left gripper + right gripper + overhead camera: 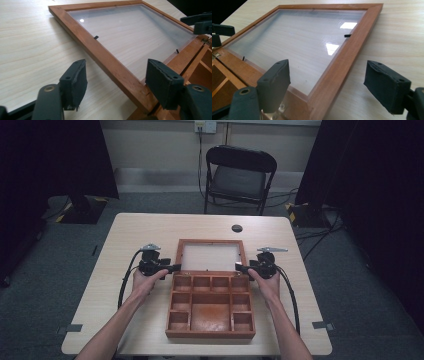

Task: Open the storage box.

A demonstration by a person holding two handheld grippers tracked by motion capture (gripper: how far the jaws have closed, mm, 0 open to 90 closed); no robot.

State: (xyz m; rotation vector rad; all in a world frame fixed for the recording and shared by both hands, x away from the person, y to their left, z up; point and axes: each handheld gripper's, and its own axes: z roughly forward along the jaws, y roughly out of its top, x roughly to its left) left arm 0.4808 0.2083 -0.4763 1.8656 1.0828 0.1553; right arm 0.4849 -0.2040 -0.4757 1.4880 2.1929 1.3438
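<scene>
A wooden box [210,333] with several compartments lies on the table, its glass-paned lid [212,242] swung back flat behind it. My left gripper [177,268] is at the lid's left rail near the hinge. In the left gripper view its jaws [117,85] stand apart on either side of the lid rail [100,53], and the pads do not press on it. My right gripper [239,267] is at the lid's right rail. In the right gripper view it [327,85] is open wide astride the rail [352,50]. The glass pane [294,37] shows the table through it.
The light wooden table [140,235] has a dark cable hole [237,228] behind the lid. A black folding chair [240,175] stands beyond the far edge. Cables trail from both grippers toward the person. Dark curtains hang at both sides.
</scene>
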